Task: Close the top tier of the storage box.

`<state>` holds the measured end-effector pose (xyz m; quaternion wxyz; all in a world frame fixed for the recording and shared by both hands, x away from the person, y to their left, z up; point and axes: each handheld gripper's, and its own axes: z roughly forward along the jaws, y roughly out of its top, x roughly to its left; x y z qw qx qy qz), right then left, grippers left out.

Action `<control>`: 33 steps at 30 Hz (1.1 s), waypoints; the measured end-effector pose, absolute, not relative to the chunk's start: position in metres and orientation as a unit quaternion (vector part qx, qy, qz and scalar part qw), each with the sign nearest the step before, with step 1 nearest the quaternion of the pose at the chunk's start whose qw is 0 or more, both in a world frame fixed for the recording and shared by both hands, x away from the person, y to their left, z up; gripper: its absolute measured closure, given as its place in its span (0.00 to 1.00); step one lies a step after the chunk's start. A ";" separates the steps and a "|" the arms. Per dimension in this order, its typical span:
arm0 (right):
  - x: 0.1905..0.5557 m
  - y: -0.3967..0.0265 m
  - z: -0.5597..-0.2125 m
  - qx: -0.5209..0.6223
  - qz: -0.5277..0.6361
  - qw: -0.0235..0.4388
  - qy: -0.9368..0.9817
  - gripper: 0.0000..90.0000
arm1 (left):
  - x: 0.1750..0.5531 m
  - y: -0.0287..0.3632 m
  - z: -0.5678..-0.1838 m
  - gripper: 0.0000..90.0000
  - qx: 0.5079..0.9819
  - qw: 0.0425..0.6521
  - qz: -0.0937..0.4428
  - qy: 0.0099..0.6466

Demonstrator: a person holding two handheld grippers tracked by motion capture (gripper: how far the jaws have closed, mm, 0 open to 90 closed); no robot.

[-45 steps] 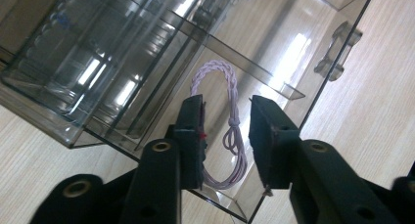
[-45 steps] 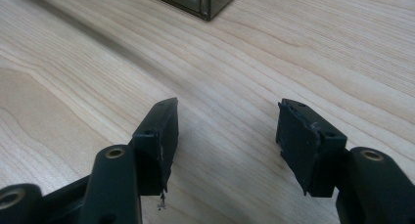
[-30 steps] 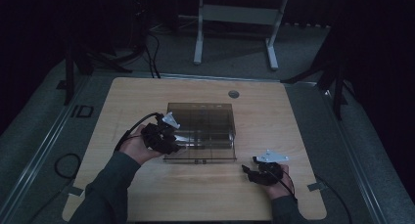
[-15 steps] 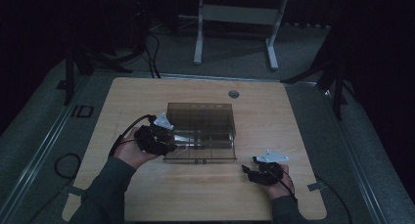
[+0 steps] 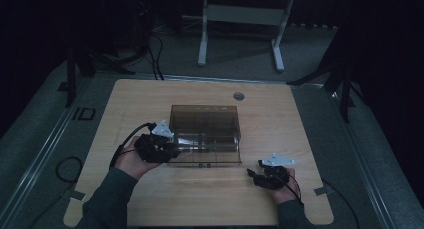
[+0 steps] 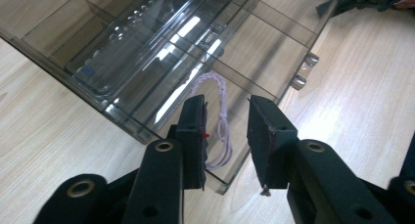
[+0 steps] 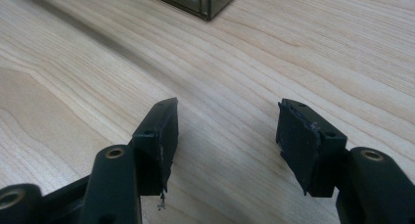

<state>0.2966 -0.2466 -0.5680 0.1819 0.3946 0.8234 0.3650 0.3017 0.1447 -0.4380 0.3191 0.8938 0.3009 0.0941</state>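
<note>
Counter: pale wood-grain top, seen from above in the high view, with a small round grommet near its far edge.
Organizer box: smoke-tinted clear plastic box with inner dividers, standing at the middle of the counter; two small knobs show on its front face in the left gripper view.
Cord: a thin, pale, twisted cord coiled in a loop, lying inside the corner compartment of the box, seen through the clear wall.
Left gripper: held at the box's left end in the high view; its jaws have just been closing and now stand a modest gap apart, over the box's near corner. The cord lies beyond them under the plastic; nothing is gripped between the pads.
Right gripper: resting low over bare counter to the right of the box and in front of it, well apart from the left gripper; its jaws stand wide, with only wood grain between them.
Box corner: one corner of the box shows at the top of the right gripper view, apart from the jaws.
Hands: a sleeved left forearm comes in from the bottom edge.
</note>
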 end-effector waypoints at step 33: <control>0.297 -0.247 -0.568 0.395 0.365 0.182 0.823 0.45 | 0.282 0.112 -0.445 0.91 0.928 0.285 0.061 0.231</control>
